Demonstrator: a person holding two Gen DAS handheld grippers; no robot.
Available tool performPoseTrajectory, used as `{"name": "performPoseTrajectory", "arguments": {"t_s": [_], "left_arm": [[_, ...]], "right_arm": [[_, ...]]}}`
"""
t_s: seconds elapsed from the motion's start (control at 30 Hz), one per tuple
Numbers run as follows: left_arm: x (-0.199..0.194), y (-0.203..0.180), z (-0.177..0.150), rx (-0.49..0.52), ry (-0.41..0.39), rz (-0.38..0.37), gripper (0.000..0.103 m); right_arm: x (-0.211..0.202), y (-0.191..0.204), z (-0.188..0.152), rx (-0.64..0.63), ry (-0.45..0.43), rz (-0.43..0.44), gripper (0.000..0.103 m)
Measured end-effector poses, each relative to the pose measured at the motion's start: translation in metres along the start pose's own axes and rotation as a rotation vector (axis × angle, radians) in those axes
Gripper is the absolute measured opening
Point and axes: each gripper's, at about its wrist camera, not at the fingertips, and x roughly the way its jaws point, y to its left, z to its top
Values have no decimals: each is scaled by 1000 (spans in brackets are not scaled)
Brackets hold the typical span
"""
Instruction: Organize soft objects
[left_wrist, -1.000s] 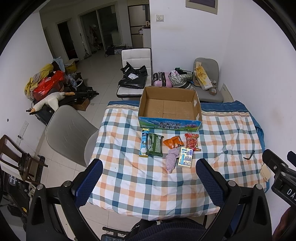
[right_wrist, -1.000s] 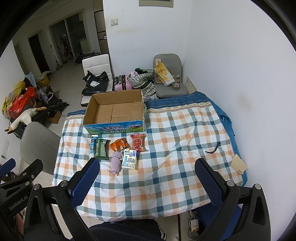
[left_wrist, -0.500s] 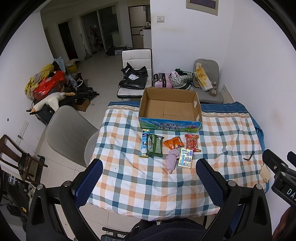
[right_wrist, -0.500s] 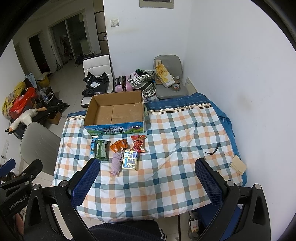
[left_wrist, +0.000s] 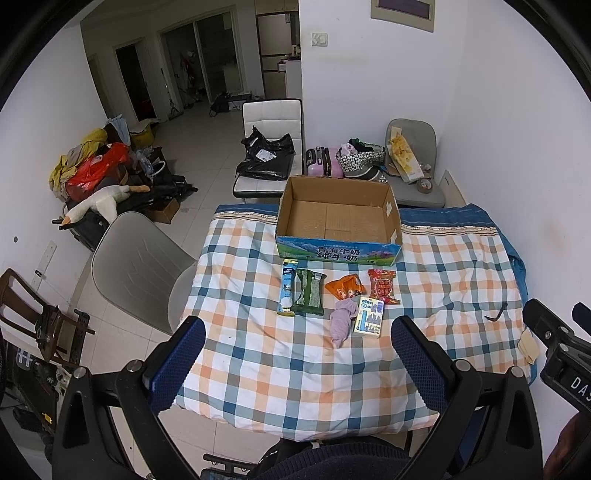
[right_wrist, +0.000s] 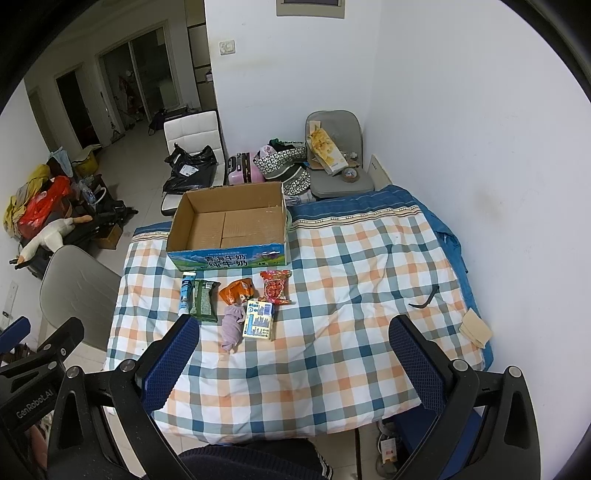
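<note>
Snack packets (left_wrist: 343, 287) and lilac sock (left_wrist: 341, 320) lie unmoved just before the cardboard box (left_wrist: 338, 254) (empty); left tongs (left_wrist: 299, 354) and right tongs (right_wrist: 295, 350) remain wide, holding nothing: sorting unstarted.

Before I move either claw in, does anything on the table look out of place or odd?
Mostly tidy: packets in a row before the empty cardboard box. Two things stand apart: a dark bent strip lying alone on the checked cloth, and a tan folded piece at the table's right edge. The purple cloth lies crumpled.
</note>
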Motion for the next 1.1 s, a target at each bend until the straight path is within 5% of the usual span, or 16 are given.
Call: {"name": "performPoseTrajectory", "arguments": {"t_s": [1.1], "left_arm": [[19,-4,12,7,-19,3,103]], "right_arm": [[16,13,14,2,11,12,103]]}}
